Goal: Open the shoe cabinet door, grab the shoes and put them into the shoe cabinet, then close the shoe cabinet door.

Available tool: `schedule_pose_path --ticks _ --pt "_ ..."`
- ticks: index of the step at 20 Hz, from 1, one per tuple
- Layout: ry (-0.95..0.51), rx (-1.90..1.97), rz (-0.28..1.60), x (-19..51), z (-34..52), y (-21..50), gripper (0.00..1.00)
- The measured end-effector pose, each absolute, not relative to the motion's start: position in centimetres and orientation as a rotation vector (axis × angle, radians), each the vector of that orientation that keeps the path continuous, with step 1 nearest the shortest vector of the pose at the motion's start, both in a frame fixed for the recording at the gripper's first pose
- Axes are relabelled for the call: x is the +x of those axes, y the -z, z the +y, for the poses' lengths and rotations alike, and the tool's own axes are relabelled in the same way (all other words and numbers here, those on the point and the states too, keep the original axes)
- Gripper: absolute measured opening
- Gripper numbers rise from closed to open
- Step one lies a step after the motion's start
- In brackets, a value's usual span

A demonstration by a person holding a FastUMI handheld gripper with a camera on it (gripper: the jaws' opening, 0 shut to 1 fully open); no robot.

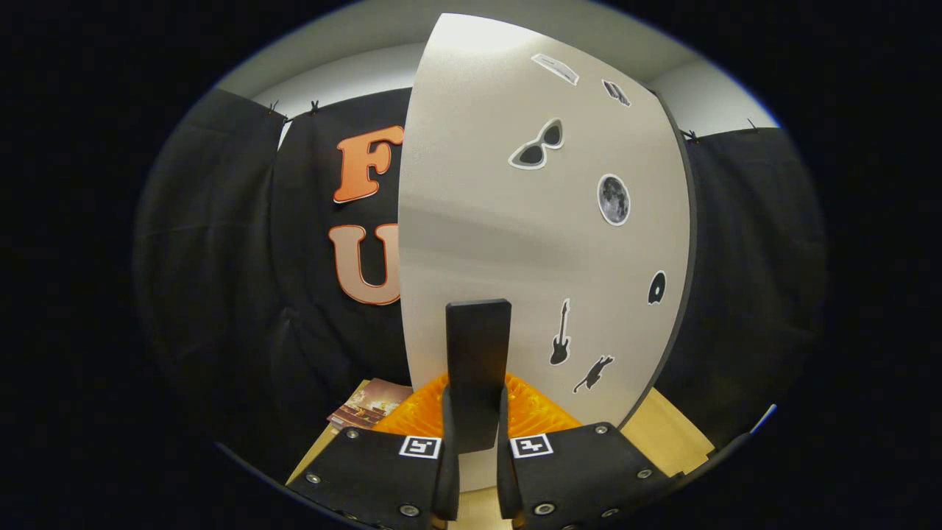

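Note:
The shoe cabinet door (515,243) is a pale grey panel with several black stickers, standing swung out at an angle right in front of me. A flat black upright handle (478,353) sticks out from the door's lower part. My gripper (477,434) is shut on this handle, one finger pressing on each side of its lower end. The door's dark edge runs down its right side. The cabinet's inside is hidden behind the door.
The light wooden tabletop (670,434) lies below and to the right of the door. A booklet with a brownish cover (368,405) lies on the table left of my fingers.

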State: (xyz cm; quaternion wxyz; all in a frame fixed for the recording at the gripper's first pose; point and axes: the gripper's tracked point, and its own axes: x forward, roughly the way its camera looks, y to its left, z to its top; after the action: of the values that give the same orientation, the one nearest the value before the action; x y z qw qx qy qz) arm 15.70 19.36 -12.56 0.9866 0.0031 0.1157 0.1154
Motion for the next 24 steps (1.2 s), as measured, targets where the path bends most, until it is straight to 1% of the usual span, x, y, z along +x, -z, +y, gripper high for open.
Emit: schedule_pose_path --ticks 8,15,20,24 --pt "-0.321 0.018 0.245 12.6 15.6 12.8 0.20" --pt "-0.356 0.039 0.246 11.1 12.0 12.9 0.20" --pt "-0.337 0.068 0.247 10.4 8.3 12.9 0.19" --pt "-0.267 0.064 0.244 10.3 5.7 13.1 0.19"
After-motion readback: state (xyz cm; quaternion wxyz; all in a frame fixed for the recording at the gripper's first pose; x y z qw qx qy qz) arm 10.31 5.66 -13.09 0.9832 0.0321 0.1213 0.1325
